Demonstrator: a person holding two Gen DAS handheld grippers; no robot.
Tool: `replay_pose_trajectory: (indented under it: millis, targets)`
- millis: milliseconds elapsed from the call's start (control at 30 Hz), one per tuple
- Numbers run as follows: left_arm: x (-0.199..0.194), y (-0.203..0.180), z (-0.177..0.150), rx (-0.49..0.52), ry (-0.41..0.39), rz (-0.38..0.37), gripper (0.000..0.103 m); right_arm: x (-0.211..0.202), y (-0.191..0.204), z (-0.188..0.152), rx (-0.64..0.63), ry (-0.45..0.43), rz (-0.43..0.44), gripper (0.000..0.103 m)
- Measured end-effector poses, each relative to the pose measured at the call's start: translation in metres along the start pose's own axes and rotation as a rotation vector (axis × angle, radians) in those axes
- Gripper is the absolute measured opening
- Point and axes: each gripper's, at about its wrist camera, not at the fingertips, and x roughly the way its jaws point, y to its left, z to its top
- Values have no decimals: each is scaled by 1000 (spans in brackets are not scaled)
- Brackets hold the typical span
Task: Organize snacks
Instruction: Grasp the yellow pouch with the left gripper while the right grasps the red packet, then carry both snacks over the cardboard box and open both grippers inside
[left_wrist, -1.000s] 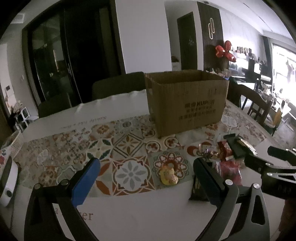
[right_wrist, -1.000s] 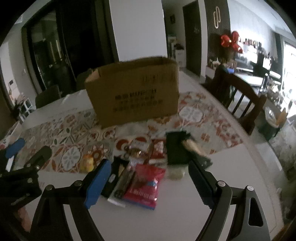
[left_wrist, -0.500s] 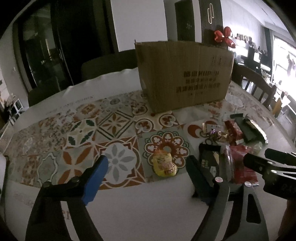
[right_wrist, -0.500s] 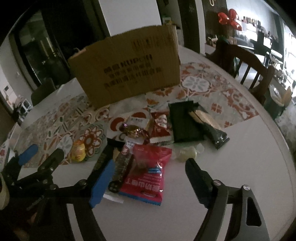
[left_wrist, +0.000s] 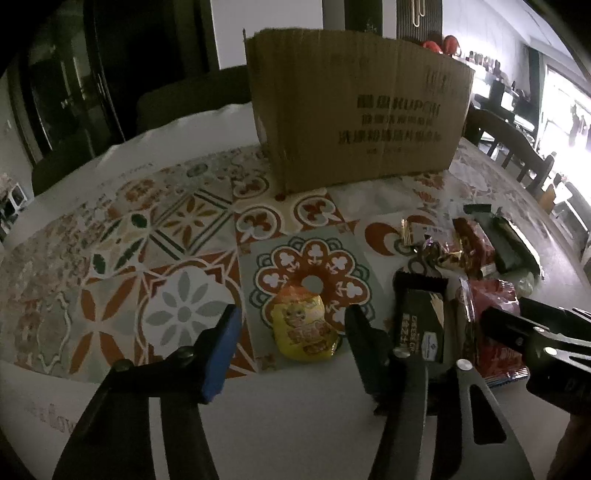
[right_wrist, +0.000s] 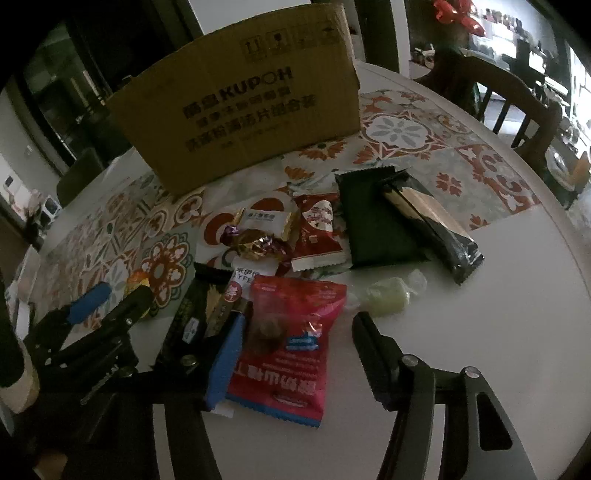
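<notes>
A small yellow snack pouch (left_wrist: 303, 328) lies on the patterned runner between the fingers of my left gripper (left_wrist: 293, 350). Its jaws are closing, and neither pad touches the pouch. A red snack packet (right_wrist: 291, 343) lies flat on the white table between the fingers of my right gripper (right_wrist: 301, 360). Those jaws are closing too, with a gap left at the black finger. An open cardboard box (left_wrist: 354, 122) stands upright behind the snacks and is also seen as the box (right_wrist: 236, 122). A black packet (right_wrist: 195, 314) lies between the two grippers.
More snacks lie before the box: a dark green packet (right_wrist: 376, 218), a long black bar (right_wrist: 436, 225), a red-and-white packet (right_wrist: 317, 232), a foil candy (right_wrist: 258, 245) and a pale green candy (right_wrist: 388, 295). A wooden chair (right_wrist: 517, 99) stands at the right table edge.
Both grippers have sunk toward the table and tilted further down. Their jaws have narrowed, the left around the yellow pouch and the right around the red packet.
</notes>
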Motion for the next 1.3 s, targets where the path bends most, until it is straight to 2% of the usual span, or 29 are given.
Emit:
replay_pose_trajectory:
  millis: [133, 300, 400, 533, 800, 1100, 1300]
  targets:
    - [5, -1, 0, -2, 15, -8, 44, 2, 3, 0, -20, -6, -9, 59]
    - [6, -2, -1, -9, 23, -22, 37, 1, 5, -1, -46, -7, -26, 53]
    - [7, -1, -1, -13, 20, -18, 36, 1, 5, -1, -48, -11, -24, 47]
    - [5, -2, -2, -4, 13, -6, 36, 0, 6, -2, -67, -18, -25, 45]
    - [-16, -4, -1, -10, -18, -30, 36, -5, 5, -1, -71, -38, -6, 39]
    - [-45, -10, -3, -28, -48, -52, 36, -28, 5, -1, -75, -93, 26, 39]
    - [-71, -15, 0, -20, -112, -31, 36, -47, 7, -1, -100, -145, 65, 39]
